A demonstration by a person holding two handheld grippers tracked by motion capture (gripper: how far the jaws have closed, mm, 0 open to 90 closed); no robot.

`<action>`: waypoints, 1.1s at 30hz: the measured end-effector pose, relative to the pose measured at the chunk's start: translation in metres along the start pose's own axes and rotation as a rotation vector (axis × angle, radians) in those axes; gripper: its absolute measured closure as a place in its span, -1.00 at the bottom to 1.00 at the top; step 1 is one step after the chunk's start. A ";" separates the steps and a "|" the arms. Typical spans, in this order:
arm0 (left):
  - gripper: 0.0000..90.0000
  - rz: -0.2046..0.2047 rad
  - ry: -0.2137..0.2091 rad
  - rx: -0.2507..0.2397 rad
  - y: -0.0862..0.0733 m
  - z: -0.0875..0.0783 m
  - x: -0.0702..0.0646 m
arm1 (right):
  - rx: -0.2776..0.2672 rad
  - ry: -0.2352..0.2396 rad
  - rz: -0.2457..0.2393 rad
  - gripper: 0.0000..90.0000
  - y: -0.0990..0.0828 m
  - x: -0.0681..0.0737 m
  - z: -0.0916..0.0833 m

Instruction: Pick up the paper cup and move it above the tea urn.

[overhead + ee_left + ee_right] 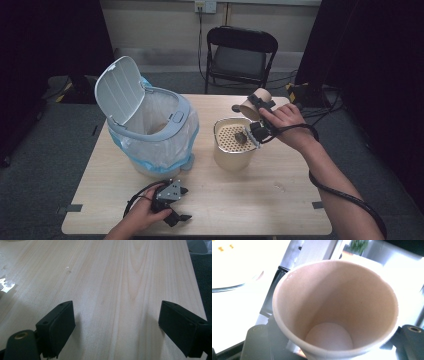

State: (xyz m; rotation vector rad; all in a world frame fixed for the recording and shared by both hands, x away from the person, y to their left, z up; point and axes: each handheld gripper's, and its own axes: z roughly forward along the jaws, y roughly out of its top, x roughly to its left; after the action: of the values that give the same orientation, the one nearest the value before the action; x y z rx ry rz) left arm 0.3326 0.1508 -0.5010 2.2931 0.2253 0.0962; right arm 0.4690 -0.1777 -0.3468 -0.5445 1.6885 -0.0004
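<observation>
High view: the right gripper (254,116) holds a paper cup (253,104) tipped over the strainer pot (231,145), seemingly so its contents land on the perforated insert. The bin (150,120) stands open nearby, probably awaiting the cup. The left gripper (172,202) rests on the bench (240,200).

Left gripper view: its fingers (58,326) stand apart, empty, parked clear.

Right gripper view: fingers clamp the cup, which looks empty.

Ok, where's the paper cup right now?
In the high view the paper cup is gripped by the right gripper, tipped sideways above the far rim of the beige strainer canister, right of the bin.
</observation>
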 end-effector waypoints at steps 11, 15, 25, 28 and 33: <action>-0.71 0.000 0.001 -0.002 0.000 0.000 0.000 | -0.077 0.186 0.617 -0.35 -0.032 -0.001 0.010; -0.71 0.001 0.001 0.003 0.000 0.000 0.000 | -0.092 0.226 0.742 -0.35 -0.034 0.000 0.012; -0.71 -0.011 -0.011 0.002 0.000 0.000 -0.001 | -0.094 0.298 0.895 -0.35 -0.036 0.004 0.018; -0.71 0.000 0.001 0.005 0.000 0.000 0.000 | -0.092 0.300 0.943 -0.35 -0.041 0.005 0.019; -0.71 0.000 0.001 0.006 0.000 0.000 0.000 | -0.089 0.313 1.087 -0.36 -0.051 0.006 0.021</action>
State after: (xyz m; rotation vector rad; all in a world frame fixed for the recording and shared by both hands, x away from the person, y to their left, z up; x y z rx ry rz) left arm 0.3324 0.1510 -0.5005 2.2989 0.2260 0.0969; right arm 0.5062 -0.2190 -0.3416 0.3836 2.1074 0.8067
